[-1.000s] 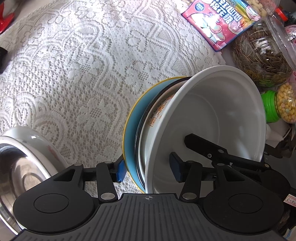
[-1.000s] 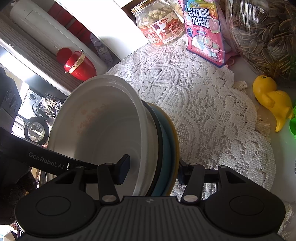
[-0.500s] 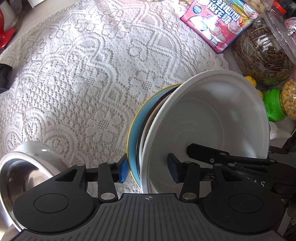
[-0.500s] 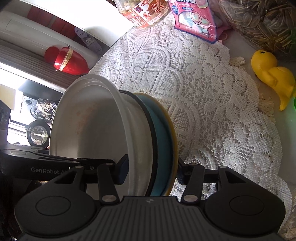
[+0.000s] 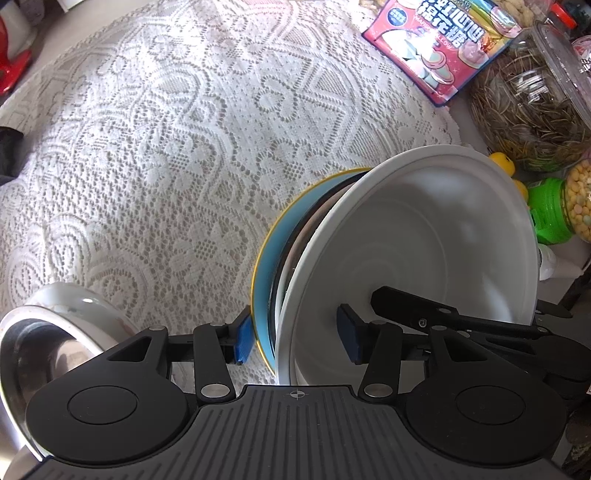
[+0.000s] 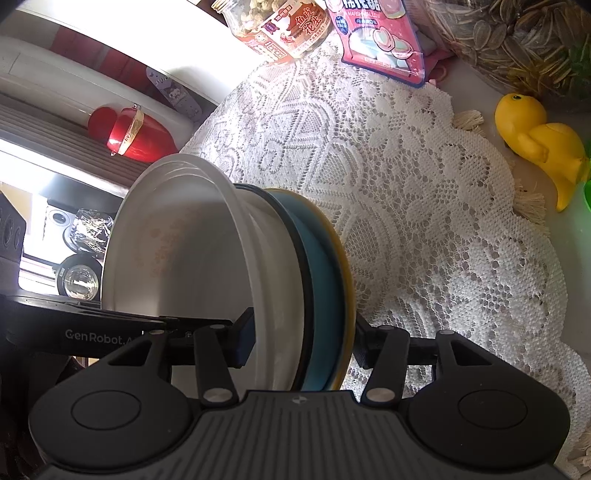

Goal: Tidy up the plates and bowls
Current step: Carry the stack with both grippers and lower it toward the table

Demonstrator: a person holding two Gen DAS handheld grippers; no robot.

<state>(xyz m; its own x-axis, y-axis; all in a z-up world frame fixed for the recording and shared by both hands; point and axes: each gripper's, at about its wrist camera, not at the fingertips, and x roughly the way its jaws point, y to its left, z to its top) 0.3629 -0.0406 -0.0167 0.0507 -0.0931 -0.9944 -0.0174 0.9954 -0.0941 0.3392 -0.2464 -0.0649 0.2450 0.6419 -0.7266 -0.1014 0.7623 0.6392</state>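
A stack of dishes hangs on edge above the lace cloth [image 5: 166, 155]: a white bowl [image 5: 424, 240], a dark-rimmed plate and a blue plate [image 5: 273, 266] with a yellow rim. My left gripper [image 5: 295, 338] points down and grips the stack, one pad on the blue plate's back and one inside the bowl, its jaws opening slightly. My right gripper [image 6: 303, 345] is shut on the same stack, one pad in the white bowl [image 6: 192, 266] and one behind the blue plate [image 6: 325, 280]. Each view shows the other gripper's finger reaching into the bowl.
A steel bowl [image 5: 48, 343] sits on the cloth at the lower left. Along the far right stand a pink marshmallow bag [image 5: 439, 48], a jar of sunflower seeds [image 5: 528, 110], a green-lidded jar [image 5: 554, 210], a yellow duck toy [image 6: 539, 147] and a peanut jar [image 6: 273, 29].
The stack stays gripped by both grippers. The right view has rolled a little, showing more cloth. In the left view the steel bowl has slid further into sight.
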